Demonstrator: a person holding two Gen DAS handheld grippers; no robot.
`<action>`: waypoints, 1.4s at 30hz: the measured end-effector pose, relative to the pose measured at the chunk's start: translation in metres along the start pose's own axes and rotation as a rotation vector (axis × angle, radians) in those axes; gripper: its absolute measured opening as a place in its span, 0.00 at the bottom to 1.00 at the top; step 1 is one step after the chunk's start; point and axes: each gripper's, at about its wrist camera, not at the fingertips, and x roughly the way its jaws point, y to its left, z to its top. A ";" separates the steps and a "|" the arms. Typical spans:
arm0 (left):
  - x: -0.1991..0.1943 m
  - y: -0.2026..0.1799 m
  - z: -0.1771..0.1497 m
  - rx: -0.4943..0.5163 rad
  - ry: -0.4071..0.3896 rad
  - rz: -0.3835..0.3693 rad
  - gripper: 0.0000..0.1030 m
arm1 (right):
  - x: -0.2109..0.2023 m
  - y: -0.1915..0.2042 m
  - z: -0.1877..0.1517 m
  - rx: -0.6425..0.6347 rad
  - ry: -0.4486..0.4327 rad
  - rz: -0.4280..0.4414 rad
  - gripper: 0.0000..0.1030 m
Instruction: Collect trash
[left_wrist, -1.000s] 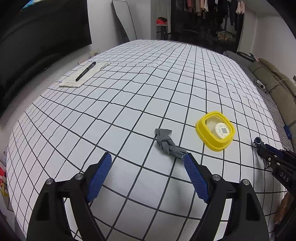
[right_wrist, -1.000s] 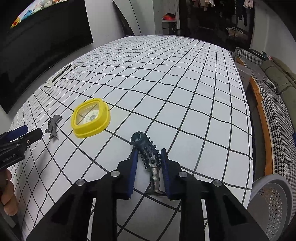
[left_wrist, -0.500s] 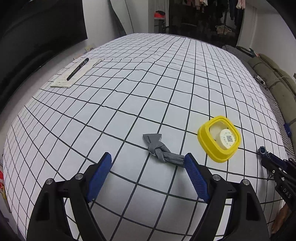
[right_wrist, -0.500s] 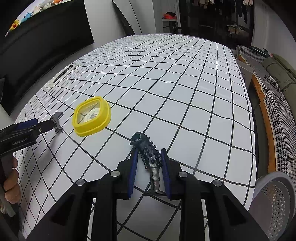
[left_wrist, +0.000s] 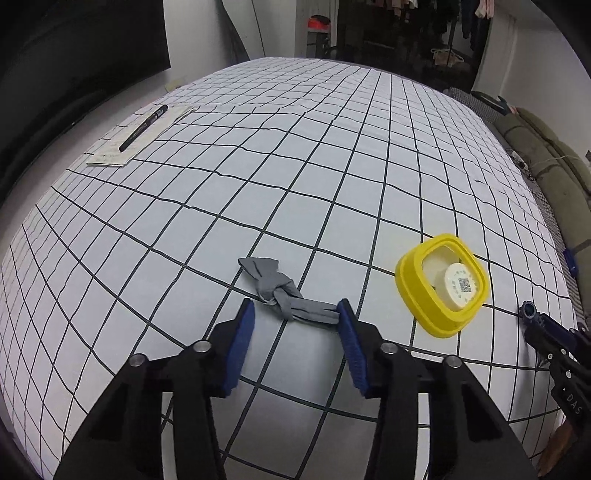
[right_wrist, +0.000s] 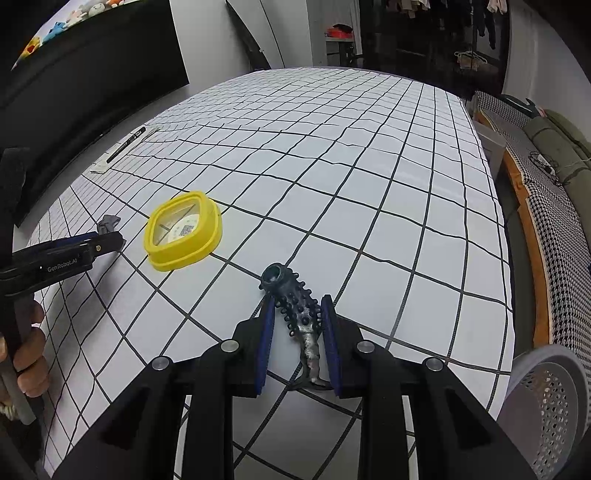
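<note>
Left gripper (left_wrist: 295, 317) half open around the knotted gray rag (left_wrist: 284, 291) on the grid cloth (left_wrist: 332, 166), rag's end hidden behind one pad. Right gripper (right_wrist: 297, 321) clamps the knobby dark tube (right_wrist: 295, 306); tube's base blurred. Basket (right_wrist: 550, 391) cut off by frame.

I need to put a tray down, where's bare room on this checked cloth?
Free: the wide far half of the checked cloth, beyond the yellow container and right of the pen on its paper. Crowded: the near edge, with gray knotted scrap, container, studded dark piece and both tongs.
</note>
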 end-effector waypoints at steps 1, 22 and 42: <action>-0.002 0.000 -0.001 0.003 -0.003 -0.003 0.36 | 0.000 0.000 0.000 -0.001 0.000 0.000 0.24; -0.035 0.008 -0.012 0.043 -0.043 -0.001 0.06 | -0.001 0.002 -0.002 -0.001 0.003 0.008 0.24; -0.015 0.030 0.034 0.036 -0.050 0.005 0.58 | -0.001 0.004 -0.002 -0.011 0.016 0.005 0.24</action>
